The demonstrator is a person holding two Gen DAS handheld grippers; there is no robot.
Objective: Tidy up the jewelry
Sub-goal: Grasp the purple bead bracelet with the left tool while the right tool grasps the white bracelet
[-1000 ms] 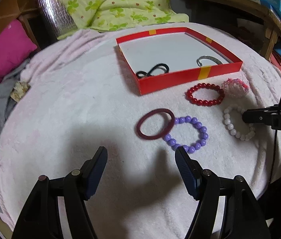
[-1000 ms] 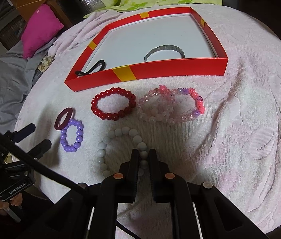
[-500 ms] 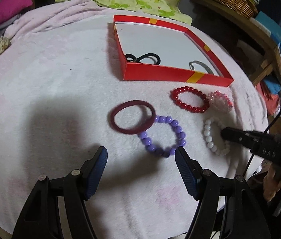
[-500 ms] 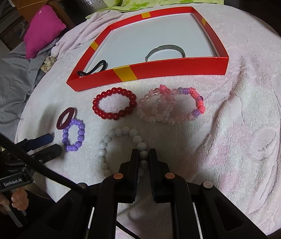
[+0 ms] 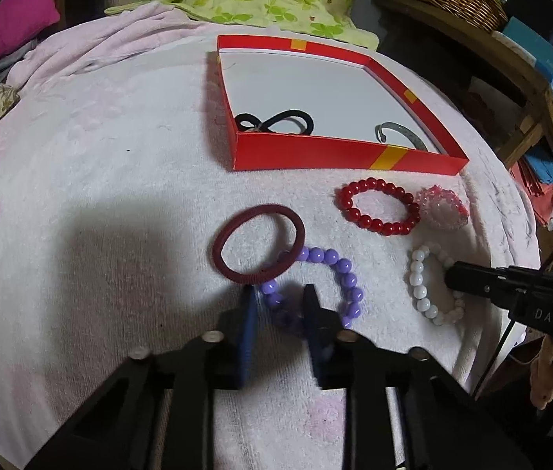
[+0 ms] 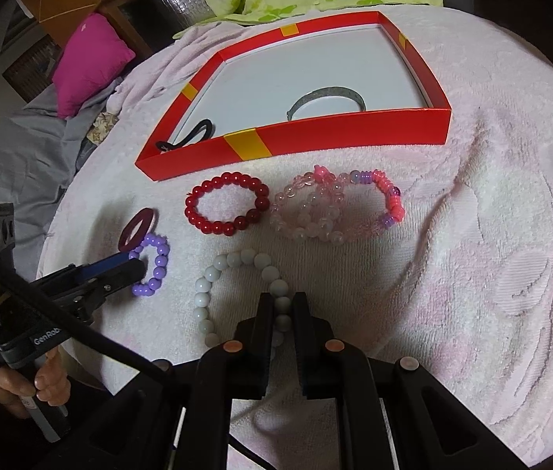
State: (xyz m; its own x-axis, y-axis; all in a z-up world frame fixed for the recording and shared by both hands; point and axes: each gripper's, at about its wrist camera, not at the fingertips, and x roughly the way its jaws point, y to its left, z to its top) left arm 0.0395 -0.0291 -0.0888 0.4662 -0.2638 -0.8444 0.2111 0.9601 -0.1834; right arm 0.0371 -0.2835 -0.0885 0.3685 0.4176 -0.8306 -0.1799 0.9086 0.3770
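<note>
Picking-up step: left claw (image 5: pixel 278 305) closing around purple bracelet (image 5: pixel 315 286), right claw (image 6: pixel 282 305) clamped on white bracelet (image 6: pixel 237 293), both near the surface's front edge. Next: lifting each into red box (image 6: pixel 315 137).

Bare towel (image 6: pixel 491 274) right of bracelets (image 6: pixel 335 207)

We count four beaded bracelets on towel: red (image 6: pixel 226 209), purple (image 5: pixel 317 286), white (image 6: pixel 237 293), pink cluster (image 6: pixel 335 207). One maroon hair tie (image 5: pixel 257 244) beside purple. One red tray (image 6: pixel 315 139); inside, we count two pieces: black hair tie (image 5: pixel 274 122), grey bangle (image 6: pixel 327 98). Two grippers: left (image 5: pixel 278 299), right (image 6: pixel 282 305).
</note>
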